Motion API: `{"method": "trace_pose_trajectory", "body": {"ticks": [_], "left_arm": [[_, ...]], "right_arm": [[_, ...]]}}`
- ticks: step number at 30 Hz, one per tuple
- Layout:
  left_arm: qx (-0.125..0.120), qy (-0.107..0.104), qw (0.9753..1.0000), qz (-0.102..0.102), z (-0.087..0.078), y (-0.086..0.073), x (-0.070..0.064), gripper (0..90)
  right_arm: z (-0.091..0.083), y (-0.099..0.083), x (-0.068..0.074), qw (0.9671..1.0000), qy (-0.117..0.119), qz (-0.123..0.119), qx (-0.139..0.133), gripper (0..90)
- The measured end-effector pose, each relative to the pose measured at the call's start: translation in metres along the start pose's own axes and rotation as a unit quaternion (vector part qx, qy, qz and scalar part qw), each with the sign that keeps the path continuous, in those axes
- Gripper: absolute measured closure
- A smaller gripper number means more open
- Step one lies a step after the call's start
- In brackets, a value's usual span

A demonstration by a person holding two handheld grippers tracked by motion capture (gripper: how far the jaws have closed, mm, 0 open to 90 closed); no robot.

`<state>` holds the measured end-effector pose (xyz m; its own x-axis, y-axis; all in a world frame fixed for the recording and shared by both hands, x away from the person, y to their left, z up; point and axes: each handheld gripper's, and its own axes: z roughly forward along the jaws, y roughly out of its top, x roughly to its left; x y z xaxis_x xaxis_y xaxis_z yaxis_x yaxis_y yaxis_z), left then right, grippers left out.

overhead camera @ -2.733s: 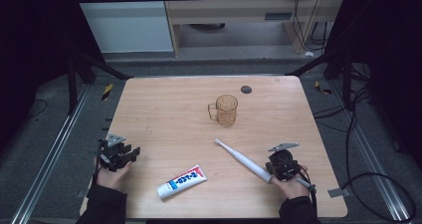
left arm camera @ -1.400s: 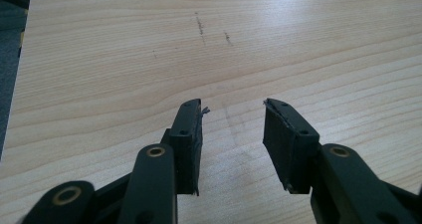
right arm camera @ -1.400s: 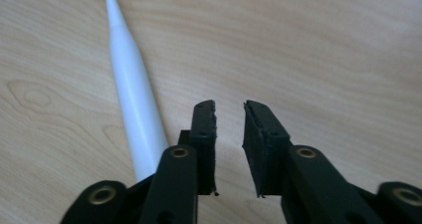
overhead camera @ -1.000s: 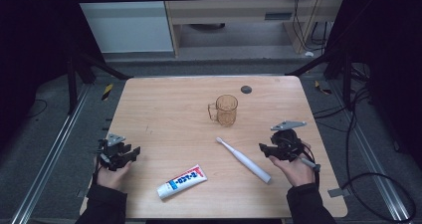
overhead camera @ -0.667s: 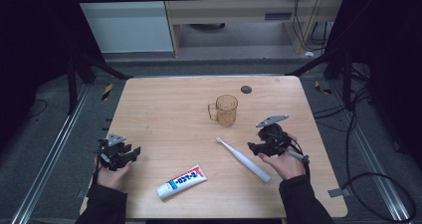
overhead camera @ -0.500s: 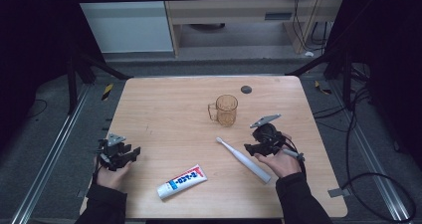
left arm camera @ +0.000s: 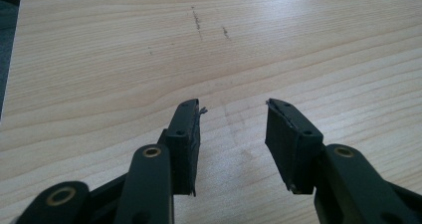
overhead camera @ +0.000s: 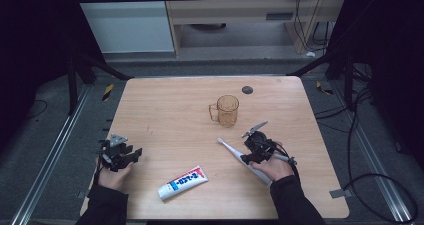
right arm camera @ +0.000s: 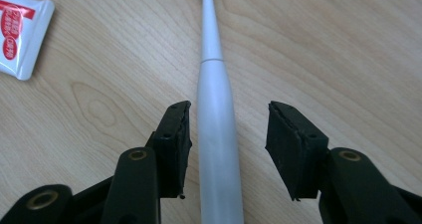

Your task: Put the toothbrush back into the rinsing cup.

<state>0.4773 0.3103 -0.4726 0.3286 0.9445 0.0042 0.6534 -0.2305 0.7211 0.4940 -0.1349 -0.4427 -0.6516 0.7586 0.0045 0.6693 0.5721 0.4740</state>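
Observation:
A white electric toothbrush (overhead camera: 235, 153) lies flat on the wooden table (overhead camera: 165, 115), head toward the mug. My right gripper (overhead camera: 251, 157) hovers over its handle, open. In the right gripper view the handle (right arm camera: 215, 134) runs up between the two pads, closer to the left pad (right arm camera: 175, 144), with no squeeze on it. A white, red and blue toothpaste tube (overhead camera: 183, 182) lies near the front edge; its end (right arm camera: 19, 37) shows at upper left. My left gripper (overhead camera: 131, 155) rests open at the table's left front, and between its fingertips (left arm camera: 232, 134) is only bare wood.
An amber see-through mug (overhead camera: 227, 110) stands upright behind the toothbrush, handle to the left. A small dark round disc (overhead camera: 247, 89) sits near the far edge. Cables (overhead camera: 360, 175) trail on the floor to the right of the table.
My right gripper has swung from the table's right front, up and then left, and come down over the toothbrush handle. The left gripper, tube and mug have stayed put.

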Motion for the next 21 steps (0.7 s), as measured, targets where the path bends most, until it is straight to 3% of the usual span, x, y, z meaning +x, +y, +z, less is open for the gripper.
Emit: {"method": "trace_pose_trajectory", "body": {"ticks": [21], "left_arm": [[0.002,0.001,1.0000,0.003,0.001,0.000,-0.001,56.4]], "right_arm": [[0.030,0.005,-0.001,0.9978,0.025,0.006,0.060,59.7]]}}
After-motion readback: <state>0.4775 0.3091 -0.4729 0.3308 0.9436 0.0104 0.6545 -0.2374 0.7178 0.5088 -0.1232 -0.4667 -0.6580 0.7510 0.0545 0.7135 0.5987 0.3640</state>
